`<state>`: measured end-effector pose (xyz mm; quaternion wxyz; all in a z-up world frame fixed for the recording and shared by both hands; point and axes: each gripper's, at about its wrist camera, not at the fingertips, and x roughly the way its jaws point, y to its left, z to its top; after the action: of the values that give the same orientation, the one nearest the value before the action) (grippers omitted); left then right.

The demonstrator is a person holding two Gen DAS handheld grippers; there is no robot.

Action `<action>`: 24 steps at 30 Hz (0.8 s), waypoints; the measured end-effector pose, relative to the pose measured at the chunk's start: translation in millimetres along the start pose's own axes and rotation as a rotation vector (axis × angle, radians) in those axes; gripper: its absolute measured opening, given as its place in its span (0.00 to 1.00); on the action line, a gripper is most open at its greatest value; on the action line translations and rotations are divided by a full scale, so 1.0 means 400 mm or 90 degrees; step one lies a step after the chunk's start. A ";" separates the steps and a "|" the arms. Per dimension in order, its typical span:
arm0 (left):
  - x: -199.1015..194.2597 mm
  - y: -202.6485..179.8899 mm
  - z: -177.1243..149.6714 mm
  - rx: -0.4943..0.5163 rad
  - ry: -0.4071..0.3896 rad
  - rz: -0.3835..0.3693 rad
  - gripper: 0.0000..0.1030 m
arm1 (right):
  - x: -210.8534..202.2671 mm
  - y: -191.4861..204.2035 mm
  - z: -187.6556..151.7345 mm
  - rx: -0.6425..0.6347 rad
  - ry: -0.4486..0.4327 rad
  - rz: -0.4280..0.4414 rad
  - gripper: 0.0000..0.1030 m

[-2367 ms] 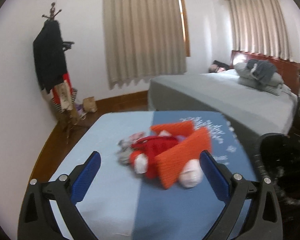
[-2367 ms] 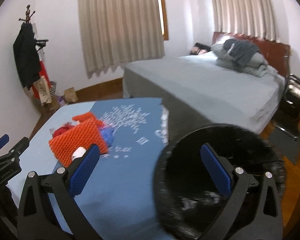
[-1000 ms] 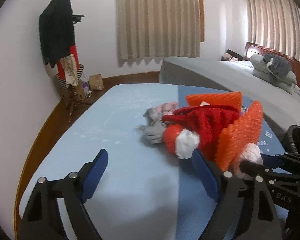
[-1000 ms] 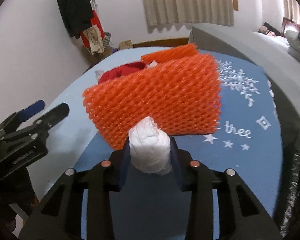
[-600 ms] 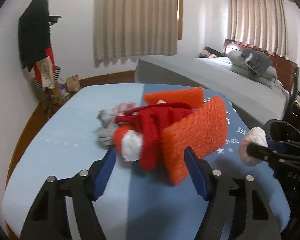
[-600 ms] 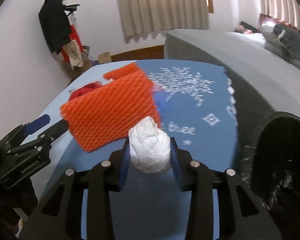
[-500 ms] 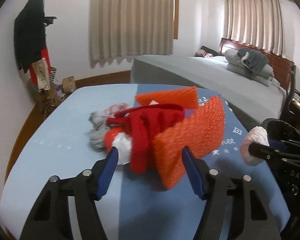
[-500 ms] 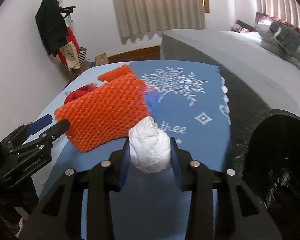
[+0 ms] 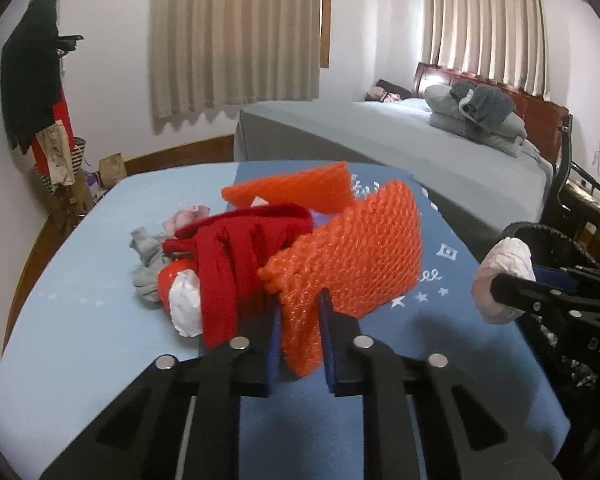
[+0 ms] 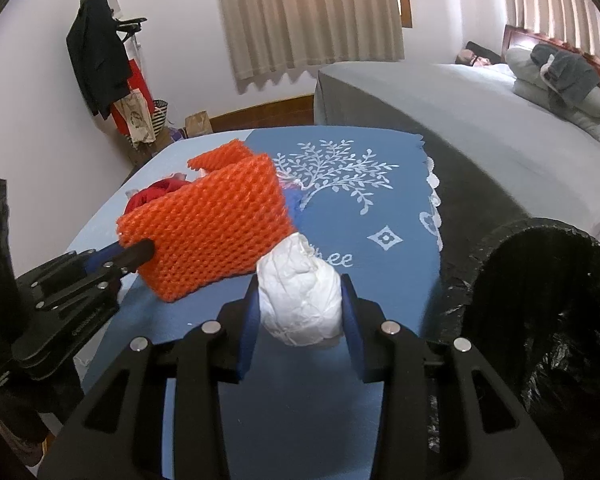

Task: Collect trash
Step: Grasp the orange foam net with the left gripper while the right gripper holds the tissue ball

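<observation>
A heap of trash lies on the blue-clothed table (image 9: 80,320): an orange foam net sheet (image 9: 352,256), a second orange sheet (image 9: 292,192) behind it, a red cloth (image 9: 236,252), grey rags (image 9: 148,260) and a white wad (image 9: 186,304). My left gripper (image 9: 300,340) is shut on the near edge of the orange foam net sheet (image 10: 208,236). My right gripper (image 10: 298,312) is shut on a crumpled white paper ball (image 10: 300,292), seen also from the left wrist as the paper ball (image 9: 504,276), close to the black-lined bin (image 10: 548,300).
The black trash bin (image 9: 564,264) stands off the table's right edge. A grey bed (image 10: 460,112) with folded bedding lies behind. A coat rack (image 9: 36,80) with clothes and bags stands by the left wall. Wooden floor borders the table.
My left gripper has moved in on the heap and shut on the orange foam sheet's edge. My right gripper, still holding the paper ball, has drawn back from the heap toward the bin.
</observation>
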<state>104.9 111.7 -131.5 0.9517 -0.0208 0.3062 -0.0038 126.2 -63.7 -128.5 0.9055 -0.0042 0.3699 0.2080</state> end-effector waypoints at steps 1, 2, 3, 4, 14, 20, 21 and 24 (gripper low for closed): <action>-0.017 -0.006 0.002 -0.006 -0.009 -0.002 0.14 | -0.007 -0.002 0.000 0.001 -0.003 0.000 0.36; -0.029 -0.014 0.004 -0.009 -0.015 -0.005 0.14 | -0.013 -0.004 0.002 0.002 -0.005 -0.001 0.36; -0.042 -0.021 0.006 -0.011 -0.021 -0.012 0.13 | -0.021 -0.007 0.003 0.003 -0.009 -0.002 0.36; -0.058 -0.034 0.010 -0.008 -0.030 -0.016 0.13 | -0.031 -0.012 0.004 0.005 -0.013 -0.003 0.36; -0.118 -0.158 0.065 0.030 -0.072 -0.074 0.12 | -0.164 -0.120 0.011 0.048 -0.073 -0.057 0.36; -0.084 -0.264 0.082 0.055 -0.061 -0.124 0.12 | -0.246 -0.251 -0.022 0.090 -0.095 -0.138 0.36; -0.075 -0.286 0.088 0.061 -0.057 -0.137 0.12 | -0.253 -0.270 -0.029 0.097 -0.096 -0.148 0.36; -0.057 -0.344 0.096 0.075 -0.049 -0.165 0.12 | -0.277 -0.338 -0.054 0.123 -0.099 -0.184 0.36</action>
<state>109.7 -23.9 -81.2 0.9538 -0.0042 0.2634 -0.1441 92.2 -232.0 -89.7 0.9479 0.0461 0.3129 0.0390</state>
